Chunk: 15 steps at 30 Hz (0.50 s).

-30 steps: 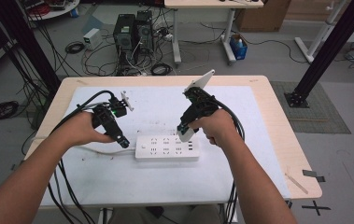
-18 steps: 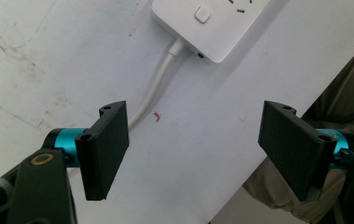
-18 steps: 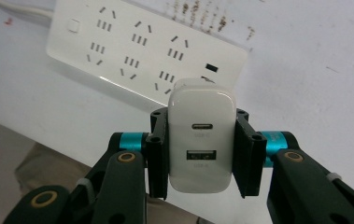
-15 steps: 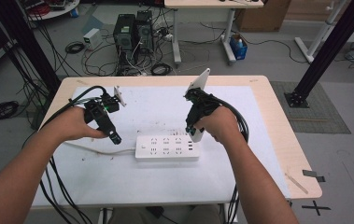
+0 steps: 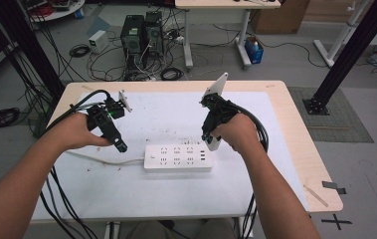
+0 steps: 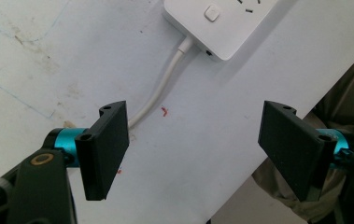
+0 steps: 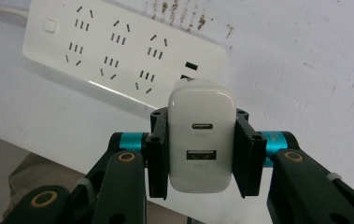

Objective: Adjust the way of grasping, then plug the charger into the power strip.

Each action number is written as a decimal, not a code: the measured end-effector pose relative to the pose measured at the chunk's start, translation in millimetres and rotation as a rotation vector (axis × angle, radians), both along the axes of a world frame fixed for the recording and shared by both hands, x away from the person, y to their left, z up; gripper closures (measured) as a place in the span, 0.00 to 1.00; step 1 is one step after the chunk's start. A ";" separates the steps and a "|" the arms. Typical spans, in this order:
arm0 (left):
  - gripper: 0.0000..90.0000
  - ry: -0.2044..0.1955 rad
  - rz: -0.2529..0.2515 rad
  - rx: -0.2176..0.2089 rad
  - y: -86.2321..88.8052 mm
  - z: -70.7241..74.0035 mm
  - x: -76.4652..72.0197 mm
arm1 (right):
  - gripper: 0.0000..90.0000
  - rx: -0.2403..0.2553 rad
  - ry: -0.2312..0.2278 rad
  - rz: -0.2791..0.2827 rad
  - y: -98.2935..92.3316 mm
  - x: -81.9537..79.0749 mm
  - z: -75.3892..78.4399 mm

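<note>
A white power strip [image 5: 177, 158] lies flat in the middle of the white table top [image 5: 166, 114], its cord [image 5: 101, 159] running off to the left. My right gripper [image 5: 210, 142] hangs just above the strip's right end, shut on a white USB charger [image 7: 201, 135]. That charger sits upright between the jaws, with the strip [image 7: 114, 51] beyond it. My left gripper [image 5: 120, 148] stands open to the left of the strip. Nothing is between its jaws [image 6: 202, 154], and the cord [image 6: 165, 88] and the strip's switch end [image 6: 221, 23] lie below them.
Black cables [image 5: 61, 199] trail from both grippers over the table's front edge. Computer towers [image 5: 141, 35] and loose cables stand on the floor beyond the table. A black frame post [image 5: 345, 55] rises at the right, and another desk [image 5: 226, 5] stands at the back.
My left gripper has drifted a little to the left, away from the strip's end. The right gripper and the charger have kept their place.
</note>
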<state>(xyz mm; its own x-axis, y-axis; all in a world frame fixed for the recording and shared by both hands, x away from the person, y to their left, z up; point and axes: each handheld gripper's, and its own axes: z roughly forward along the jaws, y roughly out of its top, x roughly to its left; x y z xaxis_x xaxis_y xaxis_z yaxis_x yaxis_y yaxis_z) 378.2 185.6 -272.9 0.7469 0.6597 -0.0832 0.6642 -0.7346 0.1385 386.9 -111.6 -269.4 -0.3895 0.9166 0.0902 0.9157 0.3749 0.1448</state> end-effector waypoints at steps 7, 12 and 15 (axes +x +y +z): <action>0.28 -0.007 -0.006 0.001 -0.7 1.7 -1.2 | 0.69 0.002 -0.008 -0.001 -1.8 -3.7 2.1; 0.28 -0.007 -0.012 0.008 -1.3 0.8 -2.1 | 0.69 0.010 -0.019 0.002 -4.4 -1.5 2.7; 0.28 -0.008 -0.013 0.008 -1.6 0.2 -2.7 | 0.69 0.028 -0.028 0.038 -5.5 0.0 4.0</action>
<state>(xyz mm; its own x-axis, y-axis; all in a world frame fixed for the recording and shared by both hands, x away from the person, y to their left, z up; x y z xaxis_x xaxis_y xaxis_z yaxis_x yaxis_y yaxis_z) 375.5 184.0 -272.7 0.7559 0.6506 -0.0723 0.6537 -0.7442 0.1375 386.9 -117.2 -265.4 -0.4269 0.8982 0.1045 0.8963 0.4050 0.1807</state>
